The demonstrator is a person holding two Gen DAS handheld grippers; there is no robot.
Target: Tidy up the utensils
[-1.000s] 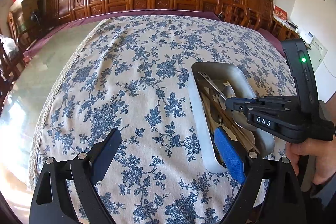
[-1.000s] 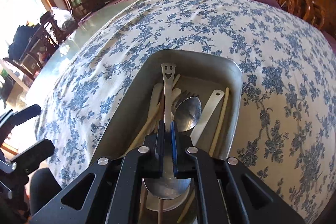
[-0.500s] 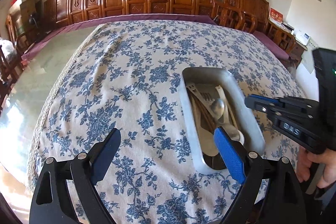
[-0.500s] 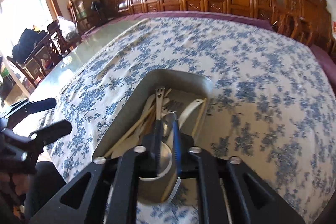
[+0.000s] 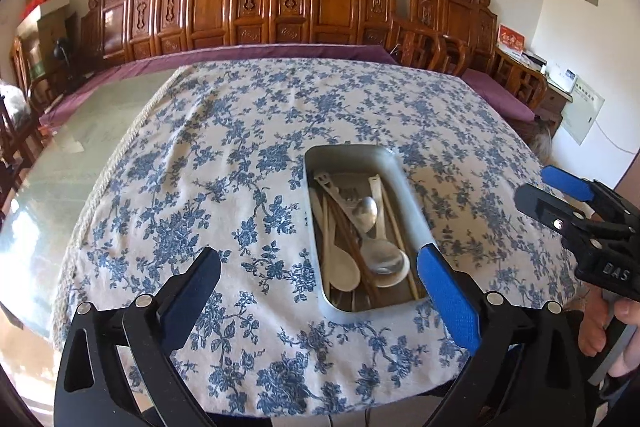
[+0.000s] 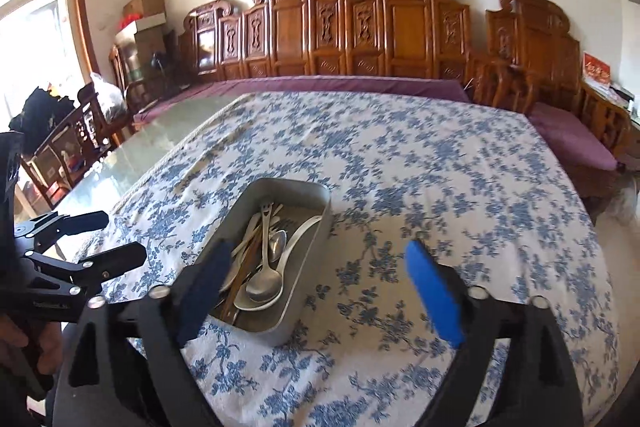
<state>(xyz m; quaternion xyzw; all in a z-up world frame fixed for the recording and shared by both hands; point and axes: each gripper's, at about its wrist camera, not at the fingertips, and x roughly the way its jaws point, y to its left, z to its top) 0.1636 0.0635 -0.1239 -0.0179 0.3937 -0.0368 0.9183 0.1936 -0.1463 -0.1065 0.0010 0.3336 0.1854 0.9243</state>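
Tablecloth (image 5: 248, 163) fills mid-frame; tray (image 5: 412, 203), lower center-right, holds all utensils (image 5: 360, 227). Left gripper (image 5: 320, 287) and right gripper (image 6: 320, 283) are opening, nothing between them. Risk: a low jaw clipping the rim could shove the tray

A rectangular metal tray (image 5: 416, 211) sits flat on a blue-flowered tablecloth (image 5: 224, 187), near its front edge. Inside the tray, lengthwise and overlapping, lie a large steel spoon (image 5: 378, 255), a smaller spoon (image 5: 367, 211), a smiley-handled fork (image 5: 325, 183), pale spoons and wooden chopsticks (image 5: 394, 223).
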